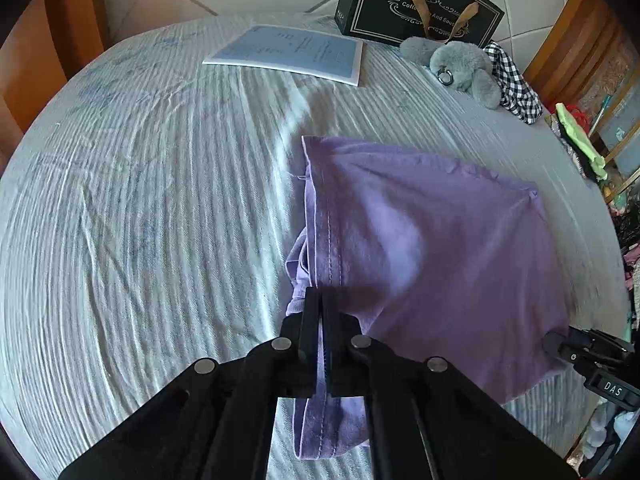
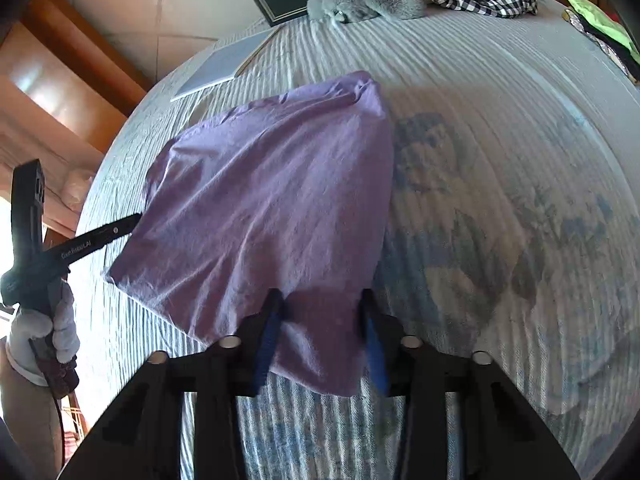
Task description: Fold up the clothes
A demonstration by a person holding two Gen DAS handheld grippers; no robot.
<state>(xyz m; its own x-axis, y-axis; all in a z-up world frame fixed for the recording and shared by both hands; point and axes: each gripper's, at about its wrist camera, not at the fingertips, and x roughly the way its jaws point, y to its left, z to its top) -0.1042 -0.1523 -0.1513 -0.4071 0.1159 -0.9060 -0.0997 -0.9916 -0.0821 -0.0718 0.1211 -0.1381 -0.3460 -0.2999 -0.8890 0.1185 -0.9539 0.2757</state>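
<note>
A purple garment lies partly lifted over the striped bedspread. My left gripper is shut on its hemmed edge, and cloth hangs down between the fingers. In the right wrist view the same garment is spread in front of my right gripper, whose jaws stand apart with a corner of the cloth lying between them. The left gripper shows at the garment's left edge there, held by a gloved hand. The right gripper's tip shows at the garment's right corner in the left wrist view.
At the far end of the bed are a blue paper sheet, a dark gift bag, a grey plush toy and a checkered cloth. More clothes lie at the right edge. Wooden furniture stands at the left.
</note>
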